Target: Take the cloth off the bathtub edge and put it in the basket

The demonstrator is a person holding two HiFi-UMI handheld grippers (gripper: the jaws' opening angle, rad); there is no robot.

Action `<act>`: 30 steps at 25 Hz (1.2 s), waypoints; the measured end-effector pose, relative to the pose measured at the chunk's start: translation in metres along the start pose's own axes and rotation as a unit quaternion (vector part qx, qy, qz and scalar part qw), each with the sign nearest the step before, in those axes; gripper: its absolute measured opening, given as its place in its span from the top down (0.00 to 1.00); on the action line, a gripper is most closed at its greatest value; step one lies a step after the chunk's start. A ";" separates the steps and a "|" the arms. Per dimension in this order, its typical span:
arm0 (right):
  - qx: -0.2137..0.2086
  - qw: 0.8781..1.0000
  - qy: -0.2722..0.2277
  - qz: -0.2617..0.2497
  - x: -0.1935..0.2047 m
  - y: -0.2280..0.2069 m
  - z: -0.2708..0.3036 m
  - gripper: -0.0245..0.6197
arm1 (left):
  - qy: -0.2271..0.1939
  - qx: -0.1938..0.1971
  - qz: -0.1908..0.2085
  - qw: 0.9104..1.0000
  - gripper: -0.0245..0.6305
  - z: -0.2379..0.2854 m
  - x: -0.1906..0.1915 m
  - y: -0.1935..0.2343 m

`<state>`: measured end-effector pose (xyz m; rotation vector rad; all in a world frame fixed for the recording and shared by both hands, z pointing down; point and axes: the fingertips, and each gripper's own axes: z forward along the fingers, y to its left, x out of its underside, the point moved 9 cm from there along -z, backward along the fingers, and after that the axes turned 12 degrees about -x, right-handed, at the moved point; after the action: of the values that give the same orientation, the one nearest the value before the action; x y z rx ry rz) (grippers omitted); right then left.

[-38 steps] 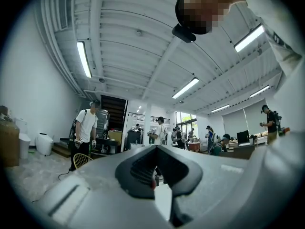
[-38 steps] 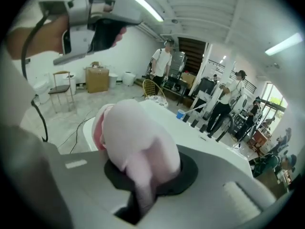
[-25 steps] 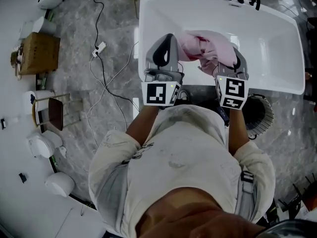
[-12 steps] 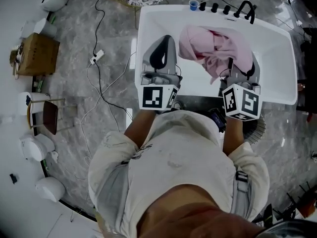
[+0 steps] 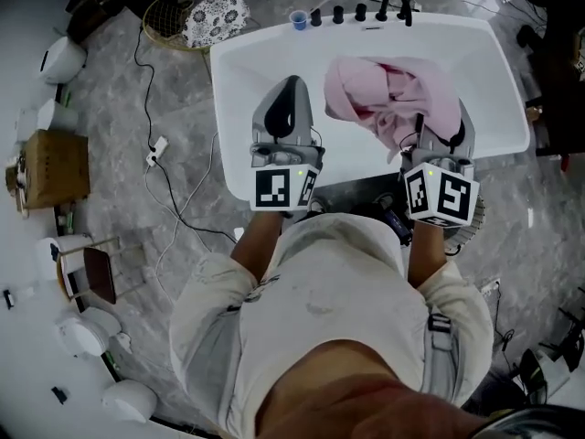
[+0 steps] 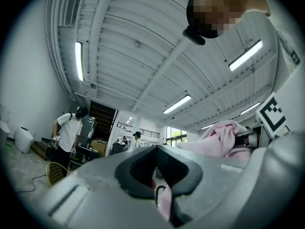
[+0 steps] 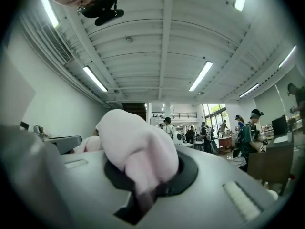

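the right gripper (image 7: 147, 187) has its jaws nearly together on a fold of the pink cloth (image 7: 138, 142), which bulges up out of the slot. the left gripper (image 6: 159, 178) has its jaws drawn together too. a sliver of pink shows in the slit, so we judge it nips a thin edge of the same cloth. the bulk of the cloth hangs bunched over the basin of the bathtub (image 5: 242, 90), toward its right side, and no part we see rests on the rim. we take the first half as done: the cloth is off the edge. the carry and the drop are left. the basket (image 5: 163, 18) stands on the floor past the bathtub's far left corner, well apart from the cloth. both forearms reach out from the bathtub's near side, side by side, with the grippers pointing across it toward the taps (image 5: 393, 3), noses tipped slightly up.
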<state>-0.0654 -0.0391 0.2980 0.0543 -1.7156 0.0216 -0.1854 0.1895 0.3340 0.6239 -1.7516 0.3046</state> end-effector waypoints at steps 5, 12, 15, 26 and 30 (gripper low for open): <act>0.073 0.997 0.003 -0.020 -0.008 -0.035 -0.035 0.89 | 0.007 0.061 -0.023 0.998 0.96 0.022 0.010 -0.043; 0.191 0.981 0.011 -0.037 -0.026 -0.088 -0.099 0.89 | 0.022 0.160 -0.058 0.985 0.96 0.051 0.018 -0.124; 0.253 0.966 0.018 -0.045 -0.030 -0.108 -0.130 0.89 | 0.032 0.213 -0.074 0.974 0.96 0.064 0.026 -0.163; 0.406 0.911 0.023 -0.062 -0.040 -0.160 -0.235 0.89 | 0.055 0.341 -0.117 0.931 0.96 0.072 0.050 -0.290; 0.449 0.891 0.031 -0.067 -0.041 -0.165 -0.270 0.89 | 0.066 0.384 -0.128 0.912 0.96 0.062 0.056 -0.332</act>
<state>0.2157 -0.1907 0.2939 0.8478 -1.5036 0.7078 -0.0608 -0.1290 0.3308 1.3480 -1.3618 0.8470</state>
